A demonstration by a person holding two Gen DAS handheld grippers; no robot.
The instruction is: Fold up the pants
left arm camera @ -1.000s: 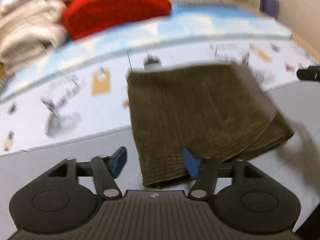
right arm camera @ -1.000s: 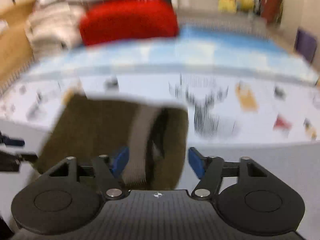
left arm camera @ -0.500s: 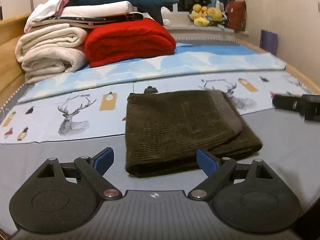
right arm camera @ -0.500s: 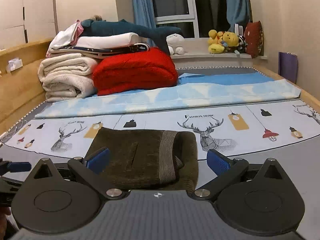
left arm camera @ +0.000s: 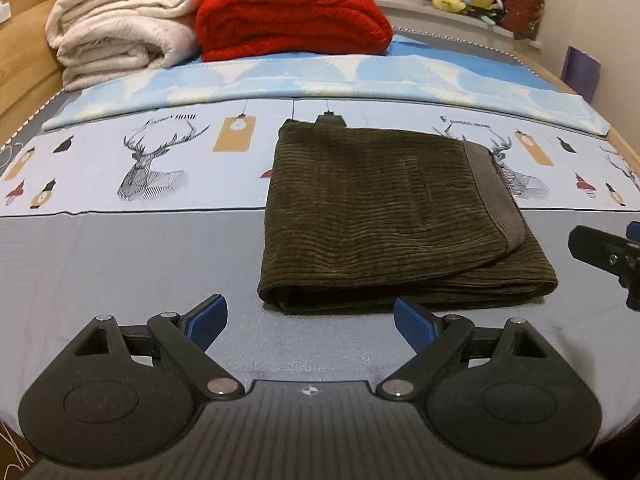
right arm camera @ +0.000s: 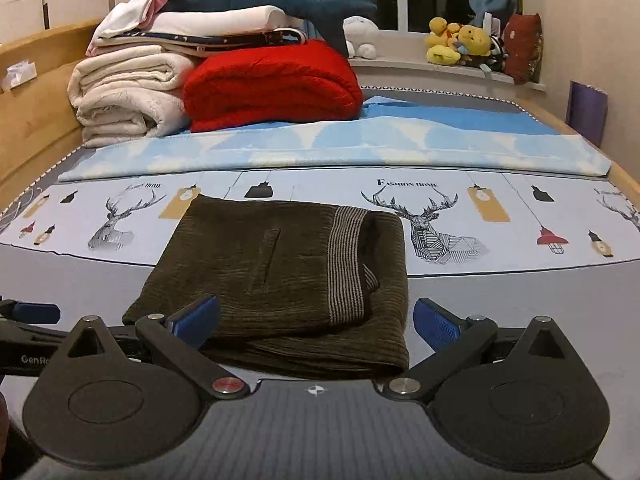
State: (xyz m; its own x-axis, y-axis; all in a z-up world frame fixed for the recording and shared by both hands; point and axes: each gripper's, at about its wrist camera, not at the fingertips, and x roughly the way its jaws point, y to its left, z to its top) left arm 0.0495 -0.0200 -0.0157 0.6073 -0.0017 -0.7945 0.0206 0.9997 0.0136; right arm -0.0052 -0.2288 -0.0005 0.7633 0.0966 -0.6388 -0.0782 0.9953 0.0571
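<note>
A wide bed (left arm camera: 120, 264) covered by a grey and deer-printed sheet is seen in both views. At its far end, folded cream blankets (right arm camera: 124, 92) and a folded red blanket (right arm camera: 272, 84) are stacked side by side. The dark olive corduroy pants (left arm camera: 380, 216) are laid folded in a flat rectangle on the sheet, striped waistband (right arm camera: 346, 264) on top. The left gripper (left arm camera: 310, 320) and right gripper (right arm camera: 316, 320) are held just short of the pants, fingers spread apart and seemingly touching nothing.
</note>
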